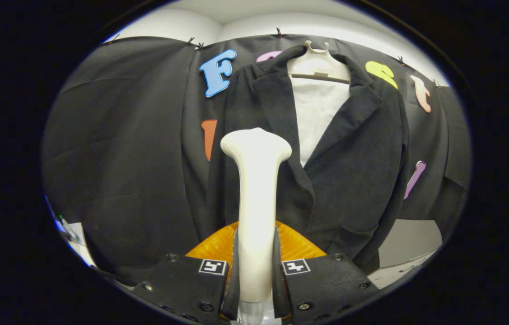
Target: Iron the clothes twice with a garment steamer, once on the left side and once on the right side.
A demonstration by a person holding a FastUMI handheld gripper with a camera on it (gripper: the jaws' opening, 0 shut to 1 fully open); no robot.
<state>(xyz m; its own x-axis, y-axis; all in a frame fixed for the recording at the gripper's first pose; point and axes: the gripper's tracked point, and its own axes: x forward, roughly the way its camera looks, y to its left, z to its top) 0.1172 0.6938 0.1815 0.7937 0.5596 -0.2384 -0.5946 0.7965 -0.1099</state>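
Closest to the camera, the gripper [254, 271] has both fingers pressed against the handle of the garment steamer [256, 198], one on each side, so it is clamped on that handle with only the handle's width between them. Each finger carries a small square marker on top. From between the fingers the steamer stands upright as a pale, smooth shaft and widens into a rounded head at its top end. Just behind the lower part of the handle sits an amber, ribbed, see-through part [297, 246], spreading out to both sides of the shaft; whether it belongs to the steamer cannot be told.

Beyond the steamer hangs a dark jacket [353, 171] on a pale hanger [317, 67], against the black cloth wall [119, 135] of the booth. The jacket's front is open at the collar, showing a white panel [317, 117] between the lapels. The steamer's head is in front of the jacket's left-hand front panel, beside the lapel, roughly at chest height; whether it touches the cloth cannot be told. A pale floor or base surface [410, 243] shows below the jacket's hem.
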